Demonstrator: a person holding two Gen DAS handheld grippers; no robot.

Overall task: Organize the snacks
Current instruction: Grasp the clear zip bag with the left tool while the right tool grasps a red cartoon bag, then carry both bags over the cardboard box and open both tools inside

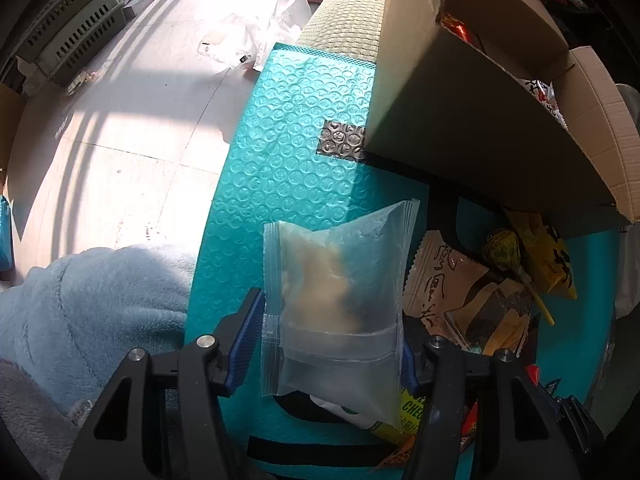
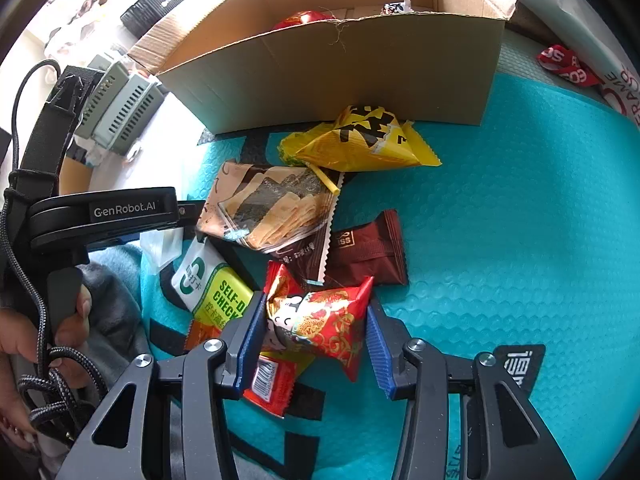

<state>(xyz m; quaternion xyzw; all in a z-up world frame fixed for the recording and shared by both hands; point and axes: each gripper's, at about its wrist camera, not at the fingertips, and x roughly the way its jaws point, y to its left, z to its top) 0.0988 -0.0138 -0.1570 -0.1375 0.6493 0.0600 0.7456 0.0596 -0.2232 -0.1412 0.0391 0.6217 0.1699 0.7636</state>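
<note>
A: Left claw (image 1: pixel 334 354) pointing down, blue pads on both side edges of a clear packet (image 1: pixel 340 300) with something pale brown inside. It fills the lower middle of the left wrist view, held over the teal bubble mat (image 1: pixel 280 152).

B: And the right claw (image 2: pixel 316 344)?

A: Lower centre of its own view, around a red packet (image 2: pixel 320 324). The left pad touches it; whether the right pad does, I cannot tell.

B: The rest of the snacks?

A: Piled mid-frame on the mat: a yellow packet (image 2: pixel 360 140) just beside the cardboard box (image 2: pixel 340 76), a cracker packet (image 2: pixel 272 208) under it, a brown packet (image 2: pixel 368 248) to its right, a green and white packet (image 2: pixel 212 284) at lower left.

B: Anything in the box?

A: It sits across the top, flaps open, something red (image 2: pixel 304 19) showing inside. A hand (image 2: pixel 44 332) grips the left claw's handle at the left edge.
</note>
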